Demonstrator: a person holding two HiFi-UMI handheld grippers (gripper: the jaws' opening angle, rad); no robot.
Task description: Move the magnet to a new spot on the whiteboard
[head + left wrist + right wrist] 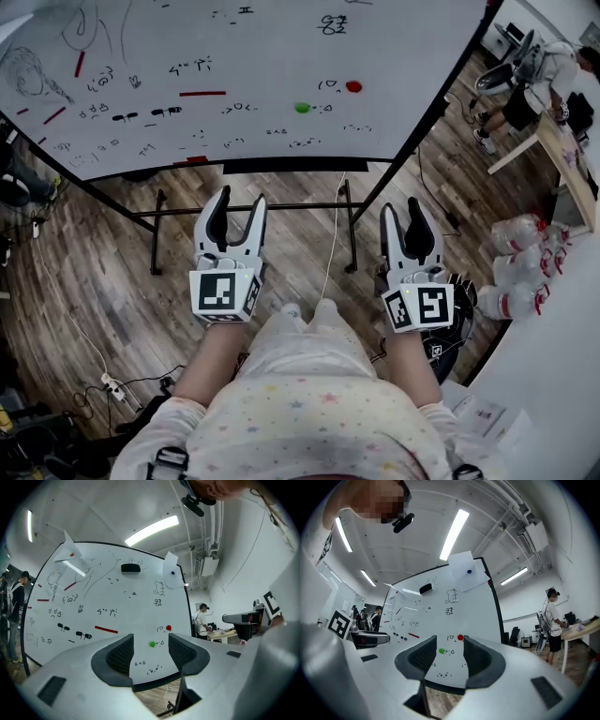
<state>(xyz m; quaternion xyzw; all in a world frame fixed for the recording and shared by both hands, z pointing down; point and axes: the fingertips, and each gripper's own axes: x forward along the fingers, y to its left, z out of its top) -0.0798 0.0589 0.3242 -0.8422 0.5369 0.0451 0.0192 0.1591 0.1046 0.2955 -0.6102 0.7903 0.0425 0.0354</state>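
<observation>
The whiteboard (281, 56) is standing on a black frame over the wooden floor (112, 262). A round green magnet (302, 108) is sitting on the whiteboard's lower right area. A round red magnet (353, 86) is sitting just beside it, up and toward the whiteboard's right edge. Both are lying among small hand-drawn marks.

The left gripper (239, 199) is hanging well short of the whiteboard, below its lower edge. Its jaws are standing wide apart and are gripping nothing. In the left gripper view the green magnet (152, 644) is showing through the gap between them, far off on the whiteboard.

The right gripper (401, 206) is hanging level with the left one, nearer the whiteboard's right edge and equally clear of it. Its jaws are also standing wide apart and are holding nothing.
</observation>
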